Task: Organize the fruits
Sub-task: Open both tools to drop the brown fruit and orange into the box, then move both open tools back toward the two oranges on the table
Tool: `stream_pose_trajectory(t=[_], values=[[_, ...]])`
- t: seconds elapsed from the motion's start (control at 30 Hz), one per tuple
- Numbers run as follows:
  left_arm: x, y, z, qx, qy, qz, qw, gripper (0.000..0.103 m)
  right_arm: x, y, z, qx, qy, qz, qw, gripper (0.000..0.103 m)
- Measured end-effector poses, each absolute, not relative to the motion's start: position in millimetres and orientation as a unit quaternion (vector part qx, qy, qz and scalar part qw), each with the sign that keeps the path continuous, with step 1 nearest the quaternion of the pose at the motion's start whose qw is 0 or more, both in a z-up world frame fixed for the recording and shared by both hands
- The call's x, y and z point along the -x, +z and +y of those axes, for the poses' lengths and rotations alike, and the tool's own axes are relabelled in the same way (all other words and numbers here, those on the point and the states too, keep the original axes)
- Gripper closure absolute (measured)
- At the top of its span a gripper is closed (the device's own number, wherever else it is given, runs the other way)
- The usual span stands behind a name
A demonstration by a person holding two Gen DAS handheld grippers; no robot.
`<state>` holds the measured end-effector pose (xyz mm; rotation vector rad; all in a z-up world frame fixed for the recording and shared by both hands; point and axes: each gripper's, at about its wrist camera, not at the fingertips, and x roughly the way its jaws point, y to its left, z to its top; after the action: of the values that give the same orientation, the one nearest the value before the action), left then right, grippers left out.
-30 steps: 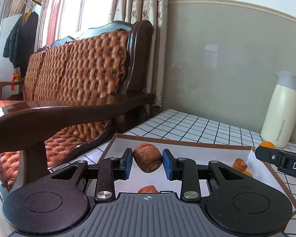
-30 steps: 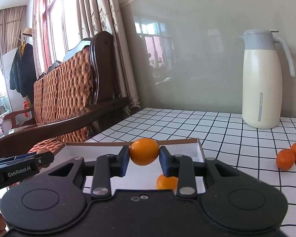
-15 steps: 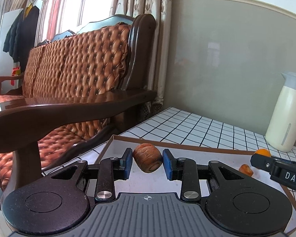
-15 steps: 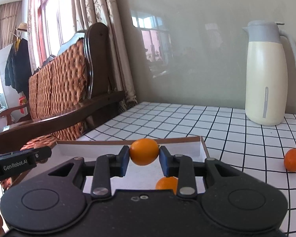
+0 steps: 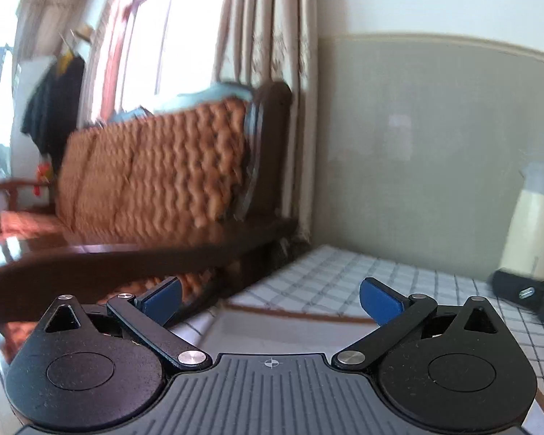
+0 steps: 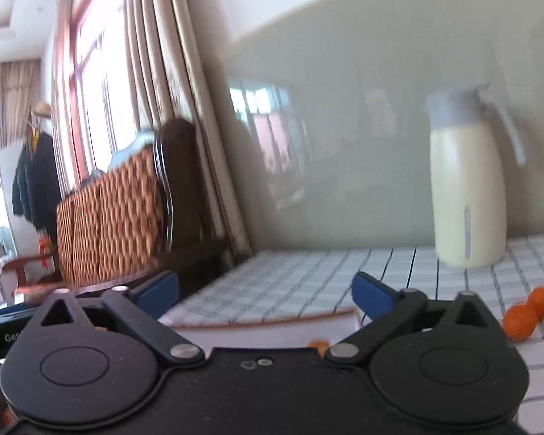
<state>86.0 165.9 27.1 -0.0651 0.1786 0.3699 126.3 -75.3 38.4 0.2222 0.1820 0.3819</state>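
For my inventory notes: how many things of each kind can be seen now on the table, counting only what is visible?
Oranges on the cloth: 2
Orange in the box: 1, partly hidden
Box: 1
Jug: 1
Total: 5

Both grippers look the same btw: left gripper (image 5: 270,295) and right gripper (image 6: 264,290) are matte black w/ blue pads (image 5: 379,299), silver screws, ribbed grey top.
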Motion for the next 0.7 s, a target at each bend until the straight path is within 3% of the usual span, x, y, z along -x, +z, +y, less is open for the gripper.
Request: stream_pose_trajectory(t=[0.13,0.37,0.7], values=[[-81.3,28.5,165.2,0.015,0.193,0.078,0.978,0.000,-128.9,32.9,-76.1,-0.078,0.183,0.097,0.975,0.006],[-91.1,17.8,157.9,0.024,0.178,0.138,0.974,0.000,-127.9,26.1,-87.2,-0.069,0.183,0.131,0.972,0.006],[-94.4,14.1,106.4,0.006,0.121,0.152,0.981,0.000,-121.6,21.6,-139.7,-0.105,0.130,0.151,0.974,0.006]])
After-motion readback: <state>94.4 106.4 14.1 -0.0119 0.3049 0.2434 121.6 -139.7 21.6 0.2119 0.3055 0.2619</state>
